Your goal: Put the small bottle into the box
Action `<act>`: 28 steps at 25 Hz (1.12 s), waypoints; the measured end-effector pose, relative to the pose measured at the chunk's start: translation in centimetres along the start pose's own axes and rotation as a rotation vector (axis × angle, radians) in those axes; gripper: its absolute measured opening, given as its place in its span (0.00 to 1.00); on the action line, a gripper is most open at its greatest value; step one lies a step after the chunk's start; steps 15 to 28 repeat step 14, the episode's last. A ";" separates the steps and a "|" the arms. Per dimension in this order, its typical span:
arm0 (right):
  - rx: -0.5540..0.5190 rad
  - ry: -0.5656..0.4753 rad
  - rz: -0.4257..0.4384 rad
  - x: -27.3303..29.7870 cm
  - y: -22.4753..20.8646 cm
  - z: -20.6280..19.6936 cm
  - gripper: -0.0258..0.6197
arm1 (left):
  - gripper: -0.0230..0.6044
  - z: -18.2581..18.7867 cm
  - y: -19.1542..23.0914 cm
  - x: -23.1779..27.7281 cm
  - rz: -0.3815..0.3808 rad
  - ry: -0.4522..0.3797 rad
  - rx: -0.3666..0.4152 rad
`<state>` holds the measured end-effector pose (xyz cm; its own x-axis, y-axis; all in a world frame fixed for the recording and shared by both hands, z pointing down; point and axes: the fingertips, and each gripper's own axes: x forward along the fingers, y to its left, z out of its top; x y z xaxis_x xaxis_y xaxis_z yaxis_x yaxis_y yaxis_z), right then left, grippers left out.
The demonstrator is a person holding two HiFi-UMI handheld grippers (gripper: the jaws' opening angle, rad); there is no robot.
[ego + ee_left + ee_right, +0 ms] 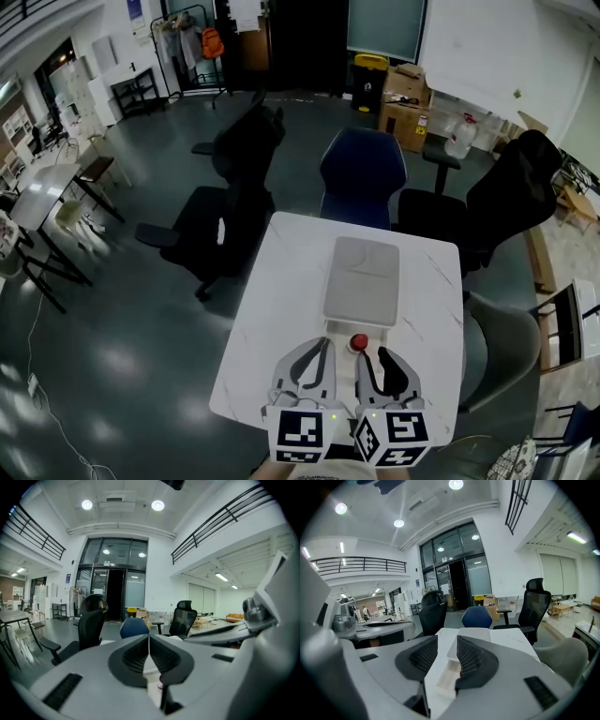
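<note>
Centrally, white table (281,309) among chairs (363,178)

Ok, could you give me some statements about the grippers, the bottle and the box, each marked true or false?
1. The left gripper has its jaws shut. True.
2. The right gripper holds the bottle. False: its jaws stand apart and grip nothing. The bottle stands free between the tips of the two grippers.
3. A blue chair stands at the far side of the table. True.
4. The bottle has a green cap. False: the cap is red.
5. The box lies on the floor. False: it lies on the table, just beyond the bottle.
</note>
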<state>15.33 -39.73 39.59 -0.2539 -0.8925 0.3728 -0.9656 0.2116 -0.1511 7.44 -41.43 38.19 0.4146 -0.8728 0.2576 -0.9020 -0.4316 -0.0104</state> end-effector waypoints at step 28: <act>-0.020 -0.016 0.011 -1.2 1.6 0.5 0.25 | 0.07 0.9 0.3 -1.9 0.003 -0.031 0.006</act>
